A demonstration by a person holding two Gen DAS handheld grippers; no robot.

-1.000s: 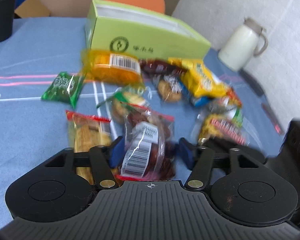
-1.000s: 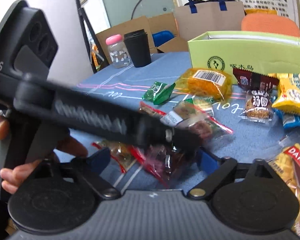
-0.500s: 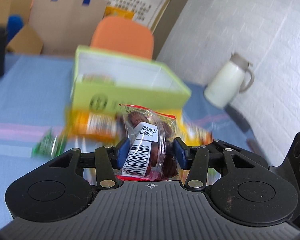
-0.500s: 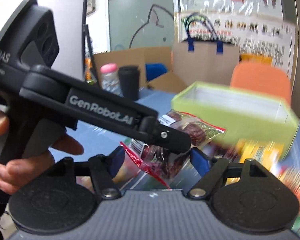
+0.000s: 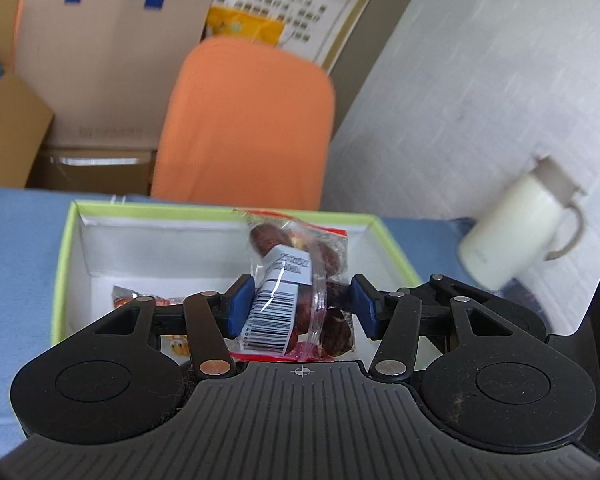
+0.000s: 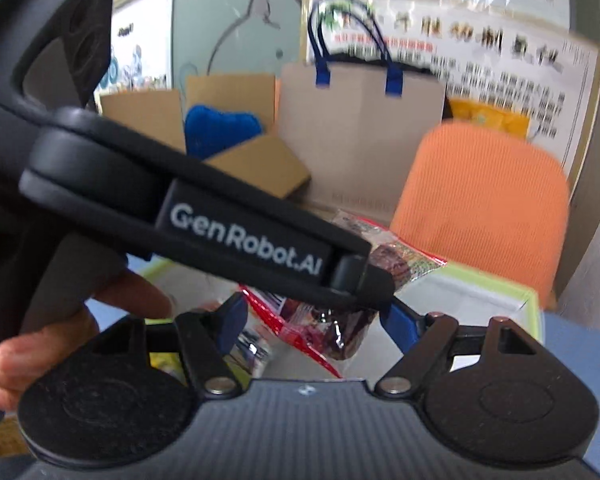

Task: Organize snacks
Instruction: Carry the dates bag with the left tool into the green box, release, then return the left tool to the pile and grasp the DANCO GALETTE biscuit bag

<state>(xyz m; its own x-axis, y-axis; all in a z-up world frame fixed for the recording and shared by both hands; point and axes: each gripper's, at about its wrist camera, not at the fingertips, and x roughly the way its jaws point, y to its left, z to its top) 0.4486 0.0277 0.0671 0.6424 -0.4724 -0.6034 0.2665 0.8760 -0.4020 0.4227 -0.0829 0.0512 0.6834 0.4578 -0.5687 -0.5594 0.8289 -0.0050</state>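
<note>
1. The blue table point(image 5: 16, 240) and the heap of loose snacks that filled the left wrist view a second earlier had dropped out of sight; the open green box point(image 5: 66, 248) filled the middle instead.
2. The left gripper point(image 5: 300, 308) had carried the clear packet of dark dried fruit point(image 5: 296, 276) up from the table to above the box, its blue pads clamped on the packet's sides. Judging by this, the step was near its drop.
3. Inside the box lay at least one orange-printed packet point(image 5: 140, 300), so sorting was under way.
4. Only the left view showed the white jug point(image 5: 516, 224) beside the box.
5. Only the right view showed the left tool's black body and the person's left hand point(image 6: 60, 332) holding it; the right gripper point(image 6: 316, 324) stood with fingers apart, holding nothing.
</note>
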